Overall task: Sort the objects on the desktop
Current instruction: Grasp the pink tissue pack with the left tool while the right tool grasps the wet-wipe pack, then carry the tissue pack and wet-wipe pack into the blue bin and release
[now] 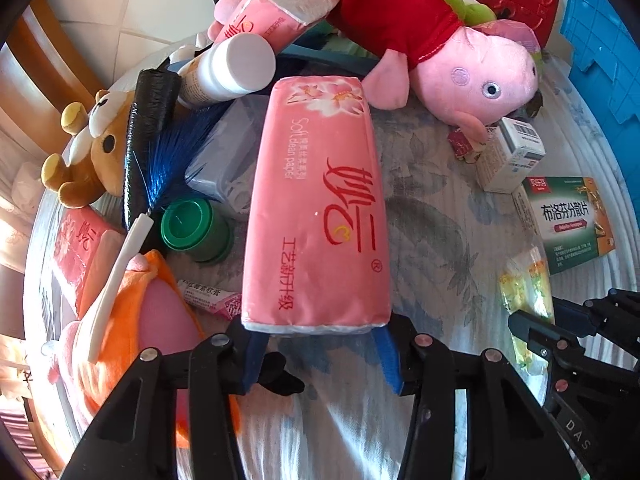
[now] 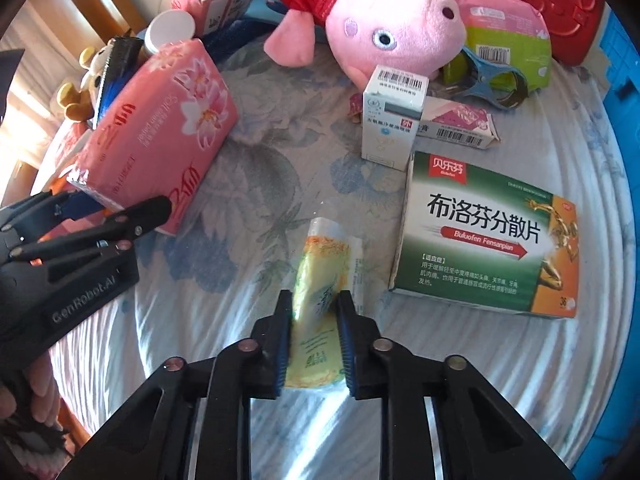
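A long pink tissue pack is clamped at its near end between the blue pads of my left gripper, which is shut on it. Seen from the right wrist, that tissue pack tilts up from the left gripper at the left edge. My right gripper is shut on a small yellow packet that lies on the flowered cloth. In the left wrist view the yellow packet and the right gripper sit at the lower right.
A pink pig plush in a red dress lies at the back. A green medicine box and a white carton are right of the packet. A bear plush, green-lidded jar, white bottle and blue duster crowd the left; a blue crate borders the right.
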### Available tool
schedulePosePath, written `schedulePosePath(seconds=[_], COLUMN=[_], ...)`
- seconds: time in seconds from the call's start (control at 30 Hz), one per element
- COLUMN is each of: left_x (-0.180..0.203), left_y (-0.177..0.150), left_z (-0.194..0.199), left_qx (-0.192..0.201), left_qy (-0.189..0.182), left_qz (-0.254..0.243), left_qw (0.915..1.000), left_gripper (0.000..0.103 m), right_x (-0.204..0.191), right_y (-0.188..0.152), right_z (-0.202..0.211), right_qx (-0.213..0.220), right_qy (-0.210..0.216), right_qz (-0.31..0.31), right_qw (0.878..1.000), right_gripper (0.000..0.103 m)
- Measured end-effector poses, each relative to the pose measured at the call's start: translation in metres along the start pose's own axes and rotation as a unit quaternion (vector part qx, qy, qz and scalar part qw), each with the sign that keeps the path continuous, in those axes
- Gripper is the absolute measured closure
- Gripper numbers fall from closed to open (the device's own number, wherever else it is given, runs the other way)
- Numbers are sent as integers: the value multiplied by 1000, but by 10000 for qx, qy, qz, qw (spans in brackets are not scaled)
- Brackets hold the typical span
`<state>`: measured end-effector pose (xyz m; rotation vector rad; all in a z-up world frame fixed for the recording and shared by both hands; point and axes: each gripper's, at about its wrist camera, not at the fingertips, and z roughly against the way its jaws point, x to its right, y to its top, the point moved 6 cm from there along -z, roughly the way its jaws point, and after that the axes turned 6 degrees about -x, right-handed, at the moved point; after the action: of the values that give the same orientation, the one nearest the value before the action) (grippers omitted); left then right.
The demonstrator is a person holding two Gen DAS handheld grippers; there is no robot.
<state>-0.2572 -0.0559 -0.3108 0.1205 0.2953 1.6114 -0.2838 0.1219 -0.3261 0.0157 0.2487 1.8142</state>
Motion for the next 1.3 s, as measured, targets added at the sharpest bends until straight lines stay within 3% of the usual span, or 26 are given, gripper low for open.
schedulePosePath(seconds=[0.23, 0.5, 0.83, 1.07, 1.3], left_x=[11, 38, 102, 179, 265], left_y=[-9, -52, -68, -61, -49], left_z=[51, 153, 240, 292, 348], left_qx=[478, 1295, 2330, 2767, 3251], left_qy=[-1, -206, -535, -893, -1246], left_qz=[-195, -349, -984, -1464, -1858], left_qw=[9987, 9908, 9660, 9455, 9189], left_gripper=[57, 57, 57, 57, 57], right_x=[-7, 1, 48, 114, 187], right_y=[-9, -30, -90, -138, -187], right_z=[48, 155, 298, 361, 406], right_qx=[531, 1908, 3562, 4078, 4406], right_qy=[-27, -133, -697, -1318, -1727], right_qz=[78, -40, -570, -1087, -1602], right_qw=[9986, 9815, 9300, 8969, 8662], right_gripper=[92, 92, 92, 92, 92])
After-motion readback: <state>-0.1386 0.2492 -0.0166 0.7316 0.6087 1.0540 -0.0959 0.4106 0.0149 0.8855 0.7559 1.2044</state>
